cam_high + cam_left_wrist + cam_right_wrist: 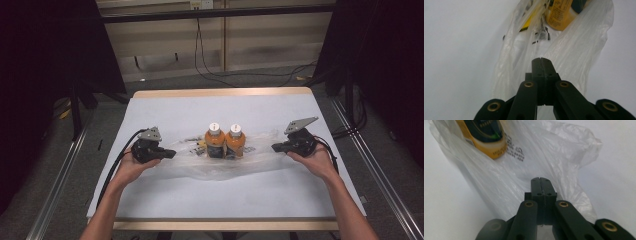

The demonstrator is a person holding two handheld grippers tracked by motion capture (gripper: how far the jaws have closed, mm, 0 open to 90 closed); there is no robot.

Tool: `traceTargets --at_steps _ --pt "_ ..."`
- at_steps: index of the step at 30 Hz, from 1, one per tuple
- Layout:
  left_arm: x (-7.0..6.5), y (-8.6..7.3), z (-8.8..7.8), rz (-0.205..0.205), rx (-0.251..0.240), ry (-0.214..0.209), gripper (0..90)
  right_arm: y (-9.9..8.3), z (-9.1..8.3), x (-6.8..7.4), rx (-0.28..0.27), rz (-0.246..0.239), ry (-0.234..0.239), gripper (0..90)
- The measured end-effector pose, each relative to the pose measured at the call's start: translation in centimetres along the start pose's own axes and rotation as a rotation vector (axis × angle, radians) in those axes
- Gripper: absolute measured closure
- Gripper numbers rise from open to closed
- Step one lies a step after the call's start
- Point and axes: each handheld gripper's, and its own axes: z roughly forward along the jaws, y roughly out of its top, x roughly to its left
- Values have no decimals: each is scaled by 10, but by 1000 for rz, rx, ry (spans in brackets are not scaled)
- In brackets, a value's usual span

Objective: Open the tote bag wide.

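Now my left gripper (pixel 169 154) and right gripper (pixel 278 147), jaws closed, flank the plastic bag (pixel 260 157); two orange bottles (pixel 225 140) stand between.

Left tongs (pixel 170 154): black body, grey three-cornered plate on top, black cable trailing. Right tongs (pixel 276 147): same build, grey plate, black cable. Both gripper views show black jaw links with brass-coloured pivot bushings and small dark screws. Forearms bare, no sleeves.
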Motion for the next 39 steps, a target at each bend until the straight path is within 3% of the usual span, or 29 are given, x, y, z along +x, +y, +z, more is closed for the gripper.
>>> traceTargets --at_steps 4,9,11,13,17,21,25,28,33,39 --pt "-1 2 -3 -7 -27 -6 900 5 -5 2 -56 13 15 900" --pt "-3 3 -5 -55 -96 -5 900 9 -4 4 -97 24 33 900" --pt "-5 5 -5 -42 -94 -2 898 11 -4 6 -105 25 28 900" --pt "-7 6 -4 -55 -112 -16 896 12 -5 8 -116 25 35 900" --pt "-11 10 -3 -44 -113 -1 886 15 -6 12 -135 20 41 900" --pt "-18 15 0 -53 -141 -29 884 22 -8 16 -160 13 52 900" --pt "-24 21 7 -29 -140 -58 884 27 -6 21 -167 5 66 900" --pt "-28 26 10 -9 -122 -54 876 30 -4 25 -163 4 70 900" --pt "-38 34 17 2 -139 -81 889 35 2 29 -163 5 89 900" --pt "-47 54 31 30 -149 -96 900 45 9 33 -158 -5 102 900"
